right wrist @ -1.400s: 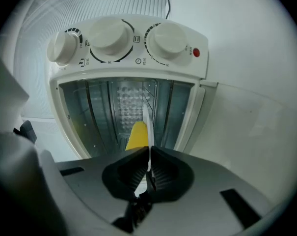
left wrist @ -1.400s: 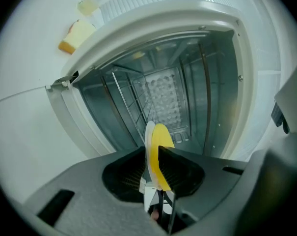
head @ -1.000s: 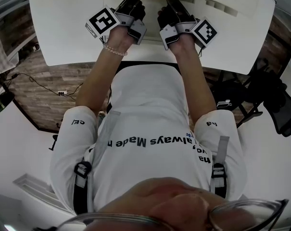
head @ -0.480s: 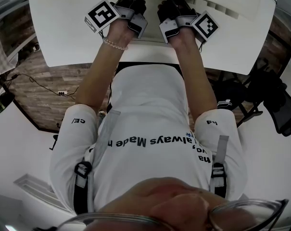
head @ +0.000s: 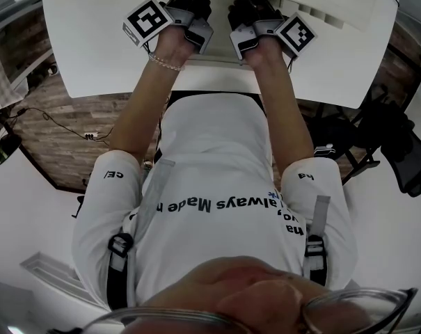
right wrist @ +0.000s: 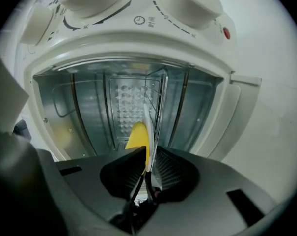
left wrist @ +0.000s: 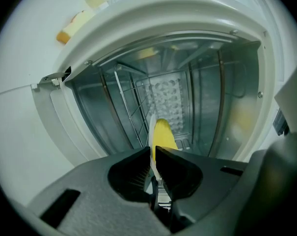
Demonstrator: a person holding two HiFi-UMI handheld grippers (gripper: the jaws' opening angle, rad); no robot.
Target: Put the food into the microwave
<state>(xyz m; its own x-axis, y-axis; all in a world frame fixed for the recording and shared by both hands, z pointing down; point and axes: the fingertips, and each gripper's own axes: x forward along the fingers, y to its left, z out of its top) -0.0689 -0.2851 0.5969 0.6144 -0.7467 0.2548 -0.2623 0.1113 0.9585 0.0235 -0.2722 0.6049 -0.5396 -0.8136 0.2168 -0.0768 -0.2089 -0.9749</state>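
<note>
A white table [head: 85, 61] spans the top of the head view and stands on a dark wood-plank floor [head: 57, 152]. A thin cable [head: 53, 119] lies on the planks at the left, where a pale floor area [head: 22, 214] adjoins them. A black chair [head: 405, 152] stands at the right.

We see yellow food [left wrist: 163, 134] on a white plate [left wrist: 150, 124] inside the white microwave [right wrist: 114, 38], whose walls are silver. The cubes [head: 149, 21] before it show black-and-white squares.

Shirt print [head: 217, 204]: "always Made", upside down; the rest unreadable.
Left marker cube [head: 146, 21], right marker cube [head: 296, 35]: black-and-white square codes.
Microwave panel [right wrist: 138, 19]: clock icon, dial ticks.
</note>
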